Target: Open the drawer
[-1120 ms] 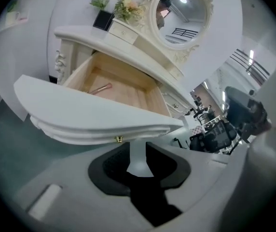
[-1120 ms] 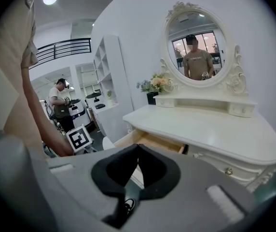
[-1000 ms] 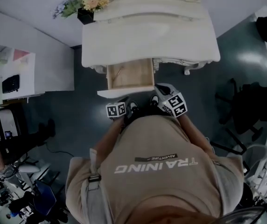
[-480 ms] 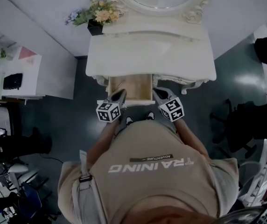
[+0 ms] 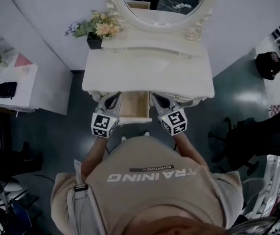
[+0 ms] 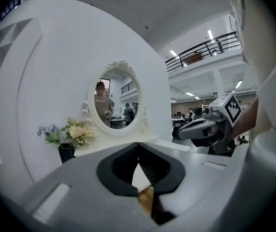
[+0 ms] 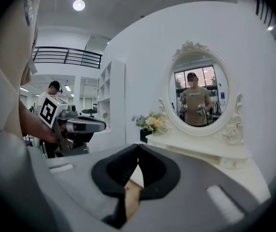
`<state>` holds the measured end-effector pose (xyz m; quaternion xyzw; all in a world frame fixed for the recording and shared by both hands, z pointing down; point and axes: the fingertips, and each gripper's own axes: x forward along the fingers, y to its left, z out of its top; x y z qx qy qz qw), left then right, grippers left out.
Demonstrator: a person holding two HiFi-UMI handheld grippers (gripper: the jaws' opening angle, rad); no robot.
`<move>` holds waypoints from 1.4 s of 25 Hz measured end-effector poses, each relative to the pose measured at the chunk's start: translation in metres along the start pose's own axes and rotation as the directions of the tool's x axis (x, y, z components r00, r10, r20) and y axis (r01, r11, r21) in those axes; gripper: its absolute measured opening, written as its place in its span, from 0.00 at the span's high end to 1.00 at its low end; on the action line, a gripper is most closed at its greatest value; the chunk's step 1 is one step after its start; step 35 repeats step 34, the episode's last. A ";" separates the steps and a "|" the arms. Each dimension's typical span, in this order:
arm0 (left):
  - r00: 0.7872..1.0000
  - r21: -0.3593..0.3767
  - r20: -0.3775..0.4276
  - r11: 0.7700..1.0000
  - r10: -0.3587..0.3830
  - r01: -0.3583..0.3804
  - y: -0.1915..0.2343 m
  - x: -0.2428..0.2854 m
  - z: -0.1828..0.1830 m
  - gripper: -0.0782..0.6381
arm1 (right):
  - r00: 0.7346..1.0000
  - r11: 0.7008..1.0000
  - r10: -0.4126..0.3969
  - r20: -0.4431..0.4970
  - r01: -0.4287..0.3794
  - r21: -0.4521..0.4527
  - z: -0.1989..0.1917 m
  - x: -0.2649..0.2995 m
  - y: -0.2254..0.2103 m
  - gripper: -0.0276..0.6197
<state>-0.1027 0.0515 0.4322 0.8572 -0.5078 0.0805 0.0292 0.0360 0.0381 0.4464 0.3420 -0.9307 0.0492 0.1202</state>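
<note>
Wood-lined rectangular drawer (image 5: 134, 105), carved white vanity (image 5: 147, 67)

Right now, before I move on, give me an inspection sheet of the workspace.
Surface: dressing table top, white, mostly bare.
Job's things: drawer, pulled out under the top, wood inside showing.
Clutter: flower pot at the back left corner, beside the oval mirror.
Tongs: left tongs and right tongs both shut, empty, flanking the drawer.
Cables: nothing seen.
Surroundings: white side desk left, dark chair right.
</note>
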 end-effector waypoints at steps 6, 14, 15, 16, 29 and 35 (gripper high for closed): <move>0.999 0.039 0.040 0.999 0.007 -0.009 0.010 -0.002 0.015 0.88 | 0.996 0.997 -0.080 0.039 0.080 -0.011 0.013 -0.016 -0.012 0.95; 1.000 0.017 0.003 0.999 -0.027 0.027 0.005 -0.013 -0.001 0.88 | 0.997 0.998 -0.066 0.035 0.066 0.007 0.015 -0.013 0.003 0.95; 0.999 0.015 -0.003 0.999 -0.032 0.032 0.006 -0.013 -0.004 0.88 | 0.997 0.998 -0.067 0.039 0.067 0.007 0.016 -0.010 0.003 0.95; 0.999 0.011 -0.009 0.999 -0.036 0.036 0.008 -0.013 -0.006 0.88 | 0.997 0.998 -0.070 0.043 0.070 0.008 0.017 -0.007 0.002 0.95; 0.995 -0.013 -0.008 0.995 -0.102 0.102 0.031 0.016 -0.009 0.88 | 0.994 0.994 -0.104 0.033 0.103 0.046 0.010 0.019 0.002 0.95; 0.993 -0.038 -0.020 0.992 -0.118 0.117 0.020 0.012 -0.015 0.88 | 0.995 0.995 -0.097 0.028 0.096 0.019 0.009 0.011 0.009 0.95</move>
